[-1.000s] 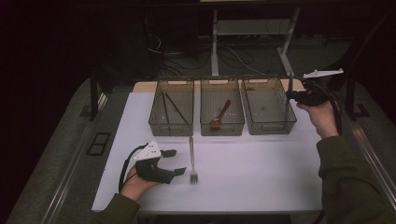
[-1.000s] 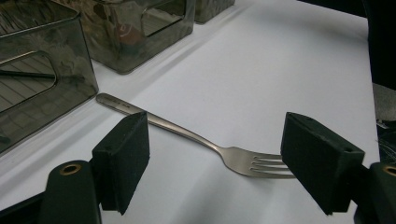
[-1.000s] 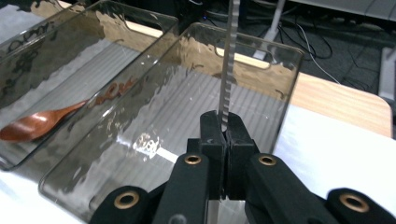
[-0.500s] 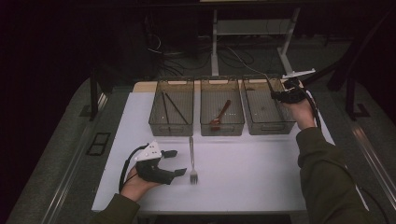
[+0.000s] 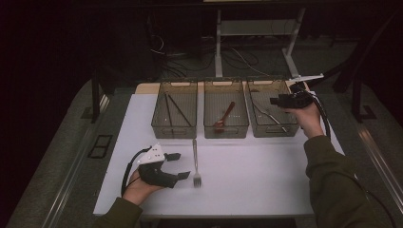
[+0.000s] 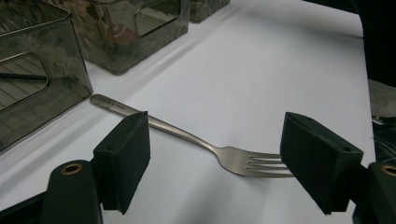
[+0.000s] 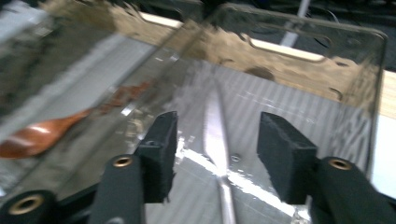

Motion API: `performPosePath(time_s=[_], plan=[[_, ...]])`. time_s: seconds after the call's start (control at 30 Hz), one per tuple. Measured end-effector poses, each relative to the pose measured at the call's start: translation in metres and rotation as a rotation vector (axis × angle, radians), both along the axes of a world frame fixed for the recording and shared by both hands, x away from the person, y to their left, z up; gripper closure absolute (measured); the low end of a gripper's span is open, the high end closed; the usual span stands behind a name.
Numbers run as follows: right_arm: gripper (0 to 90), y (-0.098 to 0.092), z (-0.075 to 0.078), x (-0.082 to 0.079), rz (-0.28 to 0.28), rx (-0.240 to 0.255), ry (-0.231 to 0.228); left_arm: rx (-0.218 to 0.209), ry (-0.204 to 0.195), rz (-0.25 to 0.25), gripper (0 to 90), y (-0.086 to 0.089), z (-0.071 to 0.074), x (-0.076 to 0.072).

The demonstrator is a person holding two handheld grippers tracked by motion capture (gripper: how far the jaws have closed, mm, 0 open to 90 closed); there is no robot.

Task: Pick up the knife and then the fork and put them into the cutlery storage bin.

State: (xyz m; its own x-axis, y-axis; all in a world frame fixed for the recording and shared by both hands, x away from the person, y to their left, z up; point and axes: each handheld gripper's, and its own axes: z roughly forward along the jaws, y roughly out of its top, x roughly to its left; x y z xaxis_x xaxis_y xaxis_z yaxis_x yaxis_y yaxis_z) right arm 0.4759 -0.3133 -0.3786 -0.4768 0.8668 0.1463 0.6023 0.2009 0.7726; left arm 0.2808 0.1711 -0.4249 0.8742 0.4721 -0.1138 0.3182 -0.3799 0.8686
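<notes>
Behind the fork (image 5: 195,161) on the white desk (image 5: 256,180), three bins (image 5: 226,108) stood; dark room. Left hand-held gripper (image 5: 177,165) wide beside the fork; right hand-held gripper (image 7: 215,154) just opening, empty, over the right bin.

- Silver, shiny fork (image 5: 195,161) on plain white table sheet (image 5: 247,175).
- Three smoky grey see-through bins (image 5: 226,109).
- Reddish-brown wooden spoon (image 5: 224,118) in middle bin.
- Black jaws on left gripper (image 5: 178,165) and right gripper (image 5: 273,100).
- Olive-green sleeve (image 5: 332,185).

Fork (image 6: 205,142) — shiny metal; bins (image 5: 174,108) — glossy clear plastic.
</notes>
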Motion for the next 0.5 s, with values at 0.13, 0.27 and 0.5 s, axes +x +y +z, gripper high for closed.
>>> performPosePath(time_s=[0.13,0.27,0.5], plan=[[37.4,0.001,0.009,-0.014,0.029,0.027,-0.042,0.001,0.001,-0.001,24.4,0.0,0.0,0.0],[31.7,0.003,0.017,-0.031,0.059,0.044,-0.074,0.008,-0.003,0.0,25.8,0.0,0.0,0.0],[27.4,0.007,0.022,-0.064,0.095,0.054,-0.112,0.026,0.014,-0.022,36.7,-0.001,0.001,-0.001]])
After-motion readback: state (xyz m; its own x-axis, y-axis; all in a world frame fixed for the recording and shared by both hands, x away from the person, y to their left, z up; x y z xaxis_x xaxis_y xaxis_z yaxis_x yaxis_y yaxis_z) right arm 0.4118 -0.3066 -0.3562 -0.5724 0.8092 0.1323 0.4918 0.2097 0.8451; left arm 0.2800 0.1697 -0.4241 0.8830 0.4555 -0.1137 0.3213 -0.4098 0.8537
